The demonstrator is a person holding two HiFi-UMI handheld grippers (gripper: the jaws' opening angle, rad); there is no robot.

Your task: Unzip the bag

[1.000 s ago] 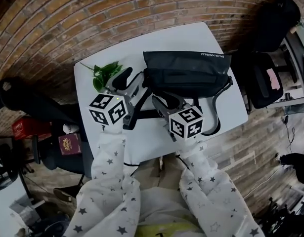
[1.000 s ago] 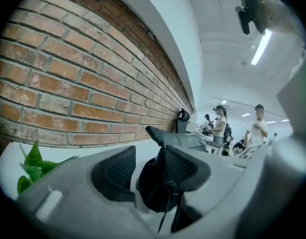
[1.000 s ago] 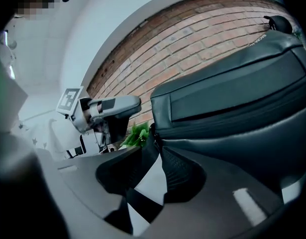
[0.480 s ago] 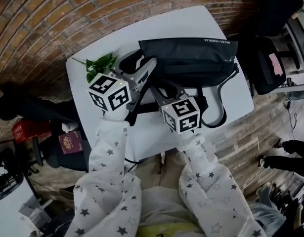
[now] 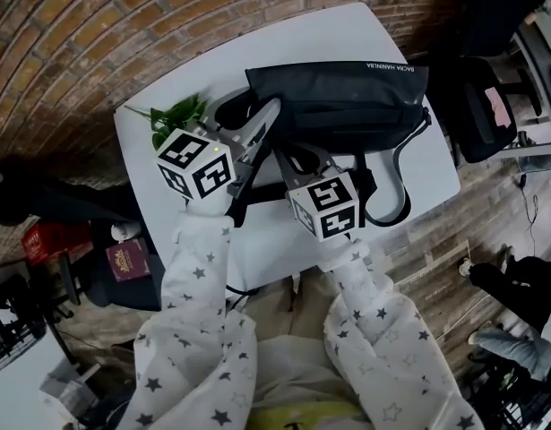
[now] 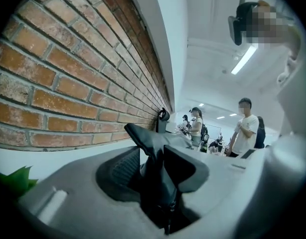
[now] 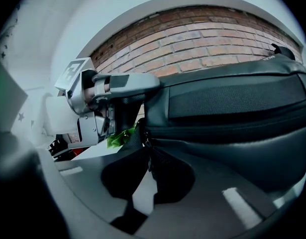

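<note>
Brick wall (image 5: 123,34) curves round behind a white table (image 5: 347,38). On the table lies a big black bag (image 5: 347,106), lying long across it, with its strap (image 5: 396,186) looping down near the table's front edge. The bag's zip is shut all along, so you cannot see what is inside it.

Two tongs meet at the bag's left end. The left gripper (image 5: 268,115) has just been closing, and its jaws now pinch a fold of black cloth at the bag's corner. The right gripper (image 5: 290,157) has just been closing too, and its jaws are nearly together on the little zip pull (image 7: 148,151).

Green leaves (image 5: 172,119) lie on the table, just beside the left gripper.

The head view shows the whole bag and both starry sleeves from above. Only the left gripper view shows the cloth standing up between the left gripper (image 6: 155,158) jaws, and some people (image 6: 247,128) standing far off in the room. Only the right gripper view shows the right gripper (image 7: 149,156) up close, with the zip pull hanging from the end of the zip
</note>
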